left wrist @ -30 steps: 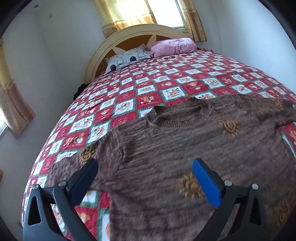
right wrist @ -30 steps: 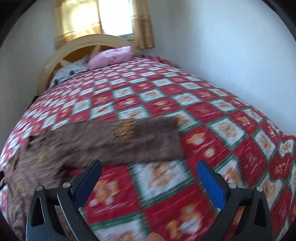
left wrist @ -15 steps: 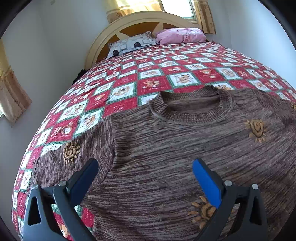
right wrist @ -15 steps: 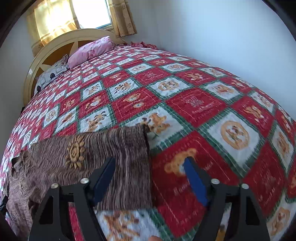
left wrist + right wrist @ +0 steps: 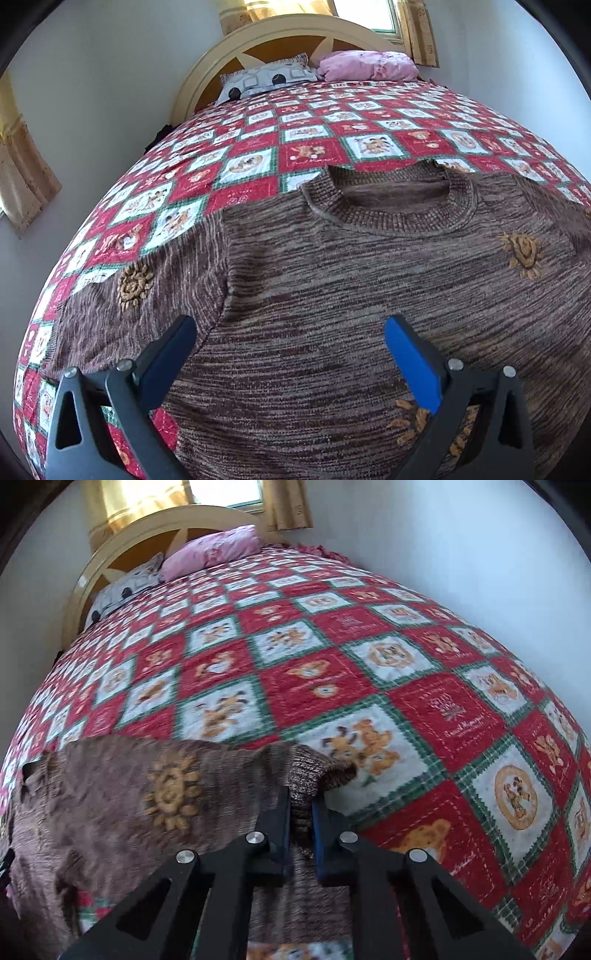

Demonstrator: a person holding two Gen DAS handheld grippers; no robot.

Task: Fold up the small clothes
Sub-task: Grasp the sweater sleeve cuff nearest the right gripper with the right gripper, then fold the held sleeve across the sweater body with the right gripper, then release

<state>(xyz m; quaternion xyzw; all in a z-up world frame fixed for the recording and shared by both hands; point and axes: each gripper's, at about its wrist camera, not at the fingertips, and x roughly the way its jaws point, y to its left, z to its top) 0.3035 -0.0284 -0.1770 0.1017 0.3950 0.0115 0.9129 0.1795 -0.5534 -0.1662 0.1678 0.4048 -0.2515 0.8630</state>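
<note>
- Since a second ago the right tool (image 5: 301,814) has travelled to the sleeve cuff (image 5: 314,771) and is closing; the cuff sits pinched between its jaws.
- Left tool (image 5: 290,349) hovers wide open over the sweater (image 5: 351,295), gripping nothing.
- Sweater lies flat on the bed (image 5: 424,686), collar toward twelve o'clock.
- No fold looks made yet; everything remains.

In the left wrist view the sweater (image 5: 332,295) lies spread on the bedspread (image 5: 314,147) across the lower frame, neckline toward the two pillows (image 5: 266,79) side by side against the headboard (image 5: 229,48) at the top, one sleeve (image 5: 122,302) reaching to the lower left.
</note>
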